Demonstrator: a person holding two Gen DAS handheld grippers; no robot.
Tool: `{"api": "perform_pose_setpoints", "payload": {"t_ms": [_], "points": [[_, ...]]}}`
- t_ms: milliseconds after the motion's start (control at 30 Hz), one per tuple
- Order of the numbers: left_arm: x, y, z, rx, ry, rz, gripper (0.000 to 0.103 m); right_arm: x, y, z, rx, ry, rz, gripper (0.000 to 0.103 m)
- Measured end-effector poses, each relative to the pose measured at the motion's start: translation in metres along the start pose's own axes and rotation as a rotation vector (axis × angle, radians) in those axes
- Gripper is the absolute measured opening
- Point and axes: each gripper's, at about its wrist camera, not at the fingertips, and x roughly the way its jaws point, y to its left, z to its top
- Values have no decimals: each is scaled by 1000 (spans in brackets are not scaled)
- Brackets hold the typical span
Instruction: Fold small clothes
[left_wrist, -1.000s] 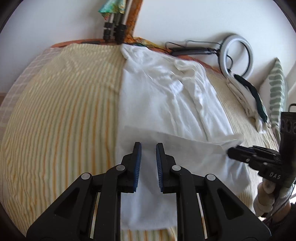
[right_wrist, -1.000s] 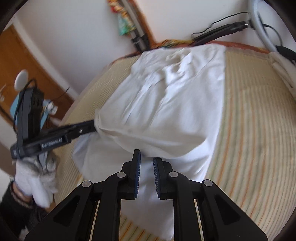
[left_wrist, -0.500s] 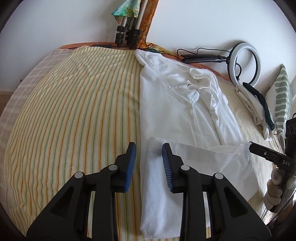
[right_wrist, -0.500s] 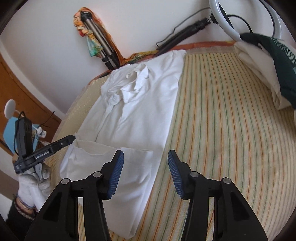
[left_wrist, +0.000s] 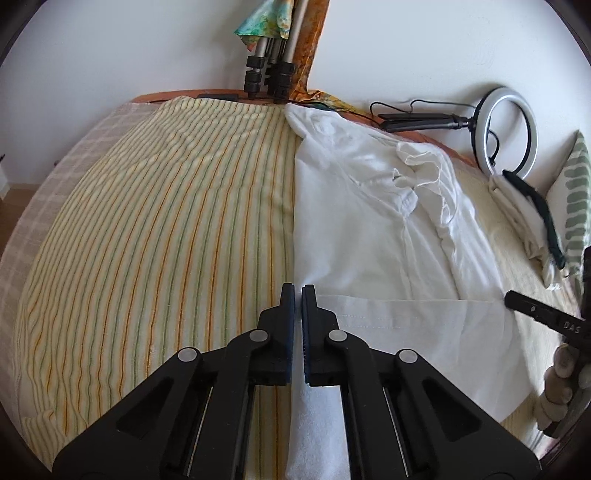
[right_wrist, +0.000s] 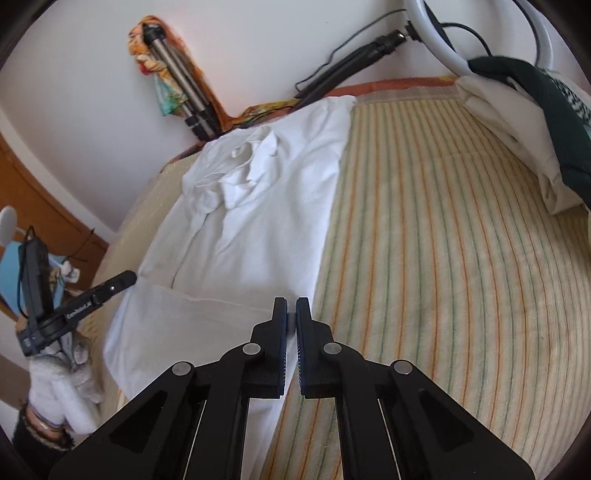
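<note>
Both my grippers, left (left_wrist: 298, 290) and right (right_wrist: 291, 302), have just clamped shut on the shirt (left_wrist: 362, 236) at its folded hem's two corners. The shirt lies along the bed (left_wrist: 147, 236). Next I'd judge: lift together, fold toward the collar.

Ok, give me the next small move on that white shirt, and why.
Probably lift both corners slightly and carry the folded end toward the collar. The jaws of the left gripper and the right gripper have just closed on the fold corners of the white shirt, apparently pinching cloth.
</note>
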Motion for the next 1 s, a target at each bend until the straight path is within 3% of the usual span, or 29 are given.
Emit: {"api": "perform_pose_setpoints", "payload": {"t_ms": [67,133,200,233,467,567,667,733,833,1000], "points": [[-9,2,1,6,-25,32,1,-4,-4,1,10,8,-14,6],[-19,7,3,-5,-25,13,1,-13,-3,0,-7,19,-16,7],[-30,11,0,-19,-24,-30,2,-23,-2,-5,-3,31,30,21],[-35,9,-2,-2,-28,-44,2,-30,-1,-9,-7,20,54,22],[-40,-27,-21,140,14,-115,2,-43,31,-29,-156,4,85,22],[-27,-44,-28,190,48,-91,2,-34,45,-32,-205,30,87,22],[-8,-47,-31,197,95,-15,2,-16,49,-34,-218,73,59,22],[-8,-46,-27,181,97,-19,2,-4,44,-34,-197,116,19,19],[-14,-44,-14,204,70,0,2,-9,38,-25,-165,122,40,19],[-14,-19,29,180,2,1,2,-27,32,5,-144,42,57,22]]}}
